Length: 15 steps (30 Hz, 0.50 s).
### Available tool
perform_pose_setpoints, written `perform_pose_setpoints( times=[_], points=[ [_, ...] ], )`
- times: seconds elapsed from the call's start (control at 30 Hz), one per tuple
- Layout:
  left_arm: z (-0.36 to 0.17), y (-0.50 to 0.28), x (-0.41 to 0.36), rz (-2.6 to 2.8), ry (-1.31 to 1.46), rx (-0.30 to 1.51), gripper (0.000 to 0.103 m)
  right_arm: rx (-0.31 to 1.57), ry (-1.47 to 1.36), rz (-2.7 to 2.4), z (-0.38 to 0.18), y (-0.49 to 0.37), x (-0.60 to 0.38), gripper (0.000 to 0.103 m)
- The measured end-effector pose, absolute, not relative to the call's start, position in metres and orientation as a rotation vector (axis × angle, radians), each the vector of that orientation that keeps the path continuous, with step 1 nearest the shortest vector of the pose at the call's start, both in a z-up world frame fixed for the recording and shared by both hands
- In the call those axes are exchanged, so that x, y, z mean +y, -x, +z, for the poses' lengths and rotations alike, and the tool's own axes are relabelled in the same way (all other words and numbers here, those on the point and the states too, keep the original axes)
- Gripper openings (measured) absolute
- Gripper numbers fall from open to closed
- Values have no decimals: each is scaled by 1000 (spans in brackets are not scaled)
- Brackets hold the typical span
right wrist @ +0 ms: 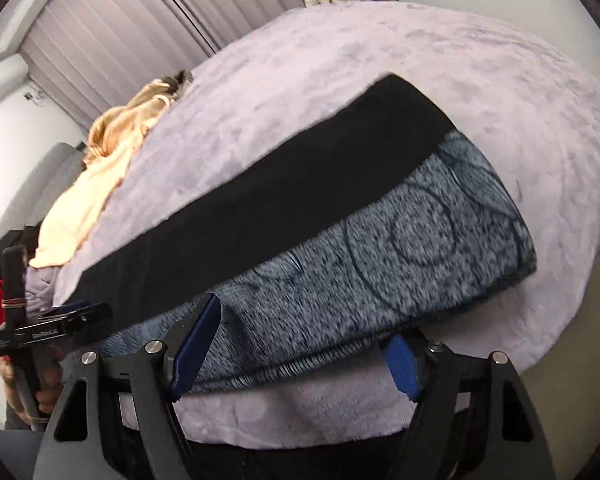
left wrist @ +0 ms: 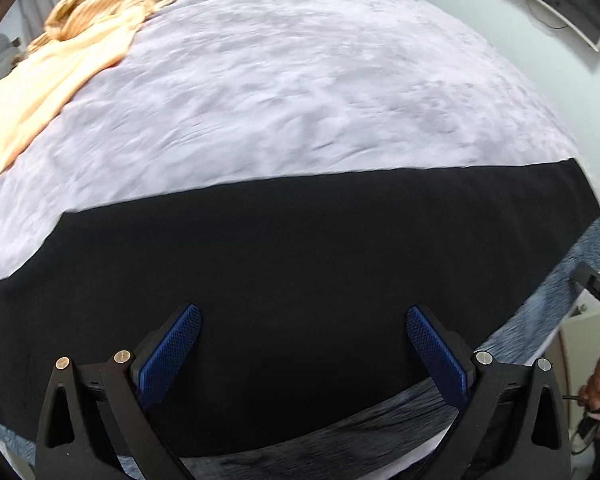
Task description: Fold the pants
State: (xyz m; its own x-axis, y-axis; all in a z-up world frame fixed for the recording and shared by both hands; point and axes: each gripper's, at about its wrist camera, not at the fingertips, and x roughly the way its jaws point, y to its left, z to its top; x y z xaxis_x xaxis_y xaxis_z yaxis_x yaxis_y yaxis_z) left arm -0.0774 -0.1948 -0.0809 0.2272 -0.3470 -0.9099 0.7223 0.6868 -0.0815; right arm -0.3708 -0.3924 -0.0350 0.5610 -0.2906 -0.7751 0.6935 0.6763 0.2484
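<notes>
The black pants point(left wrist: 284, 280) lie as a smooth, flat matte band across the lower frame, over a speckled blue-grey blanket point(right wrist: 400, 248) on the plush lavender bedspread point(left wrist: 300, 92). Left gripper point(left wrist: 304, 350) hovers released; right gripper point(right wrist: 300, 344) gapes around the blanket's edge, not clamped.

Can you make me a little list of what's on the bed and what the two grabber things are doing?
place: bed with a lilac blanket
pants: black pants laid flat in a long strip near the bed's front edge
under the pants: blue-grey patterned blanket, sticking out along one side
other clothes: peach cloth bunched at the far side of the bed
left gripper: open, above the black pants, nothing held
right gripper: open, jaws astride the patterned blanket's edge; pads not clearly pressing it
fold: not visibly finished
</notes>
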Motion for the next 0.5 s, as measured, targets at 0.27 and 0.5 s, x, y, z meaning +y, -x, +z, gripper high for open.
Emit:
perform_pose_setpoints(
  times=[0.27, 0.5],
  points=[
    [-94, 86, -285, -688, -477, 1091, 103, 724, -548, -590, -39, 332, -419, 80],
    [-101, 92, -297, -629, -472, 1039, 103, 818, -439, -637, -47, 308, -413, 87]
  ],
)
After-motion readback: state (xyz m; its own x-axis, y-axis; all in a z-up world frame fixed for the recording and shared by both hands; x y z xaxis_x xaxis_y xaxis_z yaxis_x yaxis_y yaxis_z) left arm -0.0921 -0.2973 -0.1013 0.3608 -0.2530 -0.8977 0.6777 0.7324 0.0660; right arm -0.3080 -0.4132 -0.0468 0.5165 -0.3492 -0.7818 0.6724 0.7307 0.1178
